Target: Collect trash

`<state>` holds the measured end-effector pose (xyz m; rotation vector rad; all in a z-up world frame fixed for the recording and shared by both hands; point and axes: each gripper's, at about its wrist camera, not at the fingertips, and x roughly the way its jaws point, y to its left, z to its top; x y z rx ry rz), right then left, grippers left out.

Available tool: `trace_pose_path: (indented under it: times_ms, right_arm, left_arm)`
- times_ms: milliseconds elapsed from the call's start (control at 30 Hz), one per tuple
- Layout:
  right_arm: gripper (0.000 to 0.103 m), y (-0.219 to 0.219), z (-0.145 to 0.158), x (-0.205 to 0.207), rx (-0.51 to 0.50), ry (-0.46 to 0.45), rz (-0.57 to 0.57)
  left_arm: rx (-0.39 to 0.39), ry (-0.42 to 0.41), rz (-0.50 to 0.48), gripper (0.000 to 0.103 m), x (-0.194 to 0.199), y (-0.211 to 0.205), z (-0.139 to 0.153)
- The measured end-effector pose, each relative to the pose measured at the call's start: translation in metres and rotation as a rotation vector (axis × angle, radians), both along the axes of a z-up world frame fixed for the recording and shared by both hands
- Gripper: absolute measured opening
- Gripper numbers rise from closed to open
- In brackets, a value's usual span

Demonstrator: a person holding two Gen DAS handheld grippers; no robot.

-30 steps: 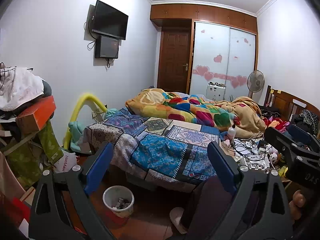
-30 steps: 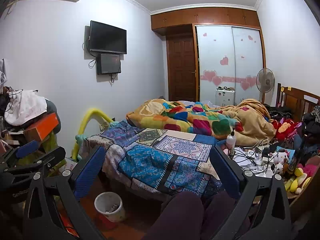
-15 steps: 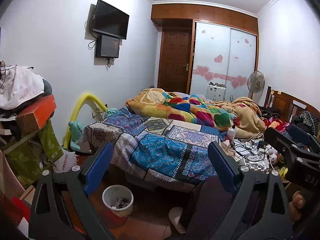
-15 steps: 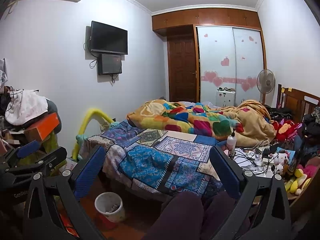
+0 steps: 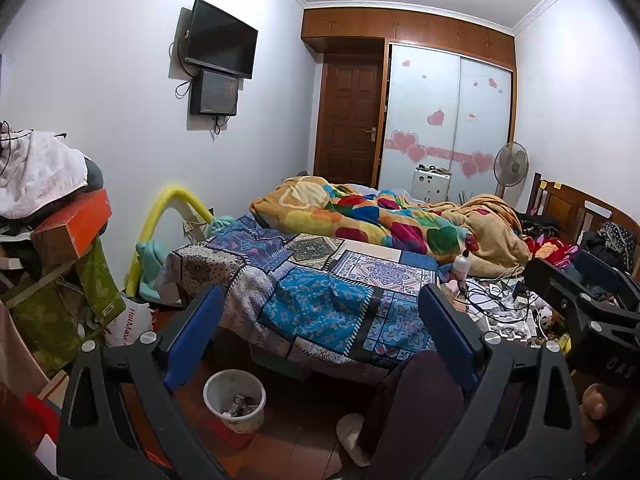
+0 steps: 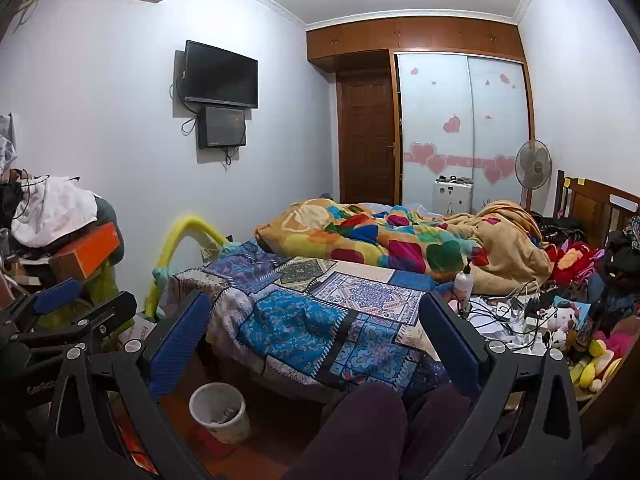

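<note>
The left gripper (image 5: 320, 332) is held with its 2 blue-padded fingers (image 5: 194, 332) spread wide and nothing between them. The right gripper (image 6: 312, 340) is likewise spread wide and empty, its blue pads (image 6: 176, 344) far apart. In the left wrist view the right gripper shows at the right edge; in the right wrist view the left gripper shows at the left edge.

Near and low, on the reddish floor (image 5: 296, 440) just beside the foot of the bed, stands the trash bin (image 5: 234, 400), a small round white bucket, upright, open-topped, grimy on its walls, with a few small pieces of rubbish lying in its bottom. It sits below and slightly left of the space between each gripper's fingers.

Farther out, the bed (image 6: 320, 320) carries a blue patchwork quilt, with a rumpled multicoloured blanket (image 6: 380, 240) at its far side. On the right of the bed lie tangled cables (image 6: 508, 312), a white pump bottle (image 6: 463, 280) and soft toys (image 6: 560, 320). At the left, a pile holds an orange box (image 5: 72, 228) under white cloth. A television (image 5: 220, 46) hangs on the far left wall.
</note>
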<state>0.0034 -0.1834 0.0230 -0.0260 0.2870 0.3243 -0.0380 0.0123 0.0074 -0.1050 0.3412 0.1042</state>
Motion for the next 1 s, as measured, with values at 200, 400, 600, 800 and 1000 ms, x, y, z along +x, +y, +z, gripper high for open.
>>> trace_pose_path:
  times_ms: [200,400,600,800,1000]
  right_arm:
    - [0.103,-0.0016,0.0004,0.0004,0.002,0.003,0.003]
    - [0.103,-0.004,0.0008,0.0023,0.005,0.01,0.004]
    - [0.103,-0.005,0.0008,0.0032,0.005,0.01,0.007]
    - [0.103,-0.0059,0.0011,0.0032,0.007,0.012,0.003]
    - [0.103,-0.006,0.0013,0.0031,0.007,0.012,0.002]
  left_arm:
    - [0.001,0.003,-0.005,0.1,-0.0008,-0.0024,-0.0007]
    - [0.001,0.0,-0.003,0.1,-0.0008,-0.0039,-0.0006]
    - [0.001,-0.002,-0.003,0.1,0.001,-0.0016,0.0016]
    - [-0.005,-0.001,-0.011,0.1,0.0013,0.0011,0.0029]
    - [0.001,-0.002,-0.015,0.1,0.0009,0.0005,0.003]
